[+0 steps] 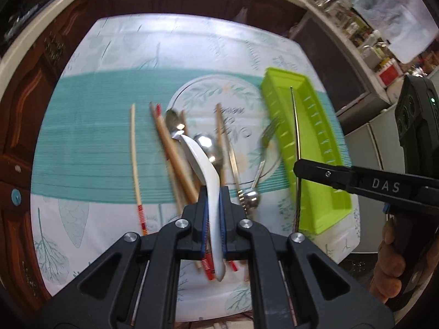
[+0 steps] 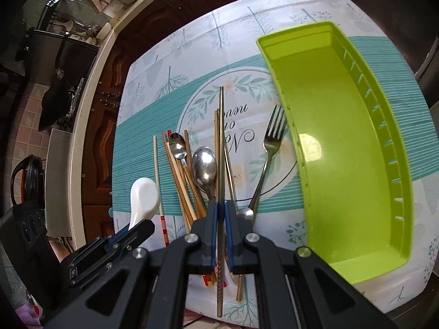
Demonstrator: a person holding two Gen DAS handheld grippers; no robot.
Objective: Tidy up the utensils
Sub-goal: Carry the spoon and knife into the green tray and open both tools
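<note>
My left gripper (image 1: 213, 192) is shut on the handle of a white ceramic spoon (image 1: 199, 156), held above the table. In the right wrist view the left gripper (image 2: 142, 226) shows at the lower left with the white spoon (image 2: 144, 200) sticking out of it. My right gripper (image 2: 221, 208) is shut on a metal chopstick (image 2: 221, 137); seen from the left, the right gripper (image 1: 299, 168) holds this metal chopstick (image 1: 295, 126) beside the lime green tray (image 1: 315, 142). The green tray (image 2: 343, 164) is empty.
On the patterned tablecloth (image 2: 192, 41) lie wooden chopsticks (image 2: 178, 181), a pale chopstick (image 2: 156, 164), a large metal spoon (image 2: 204, 167), a small spoon (image 2: 177, 145) and a fork (image 2: 270, 148). Dark wooden cabinets (image 2: 107, 137) stand beyond the table. A hand (image 1: 389, 268) holds the right gripper.
</note>
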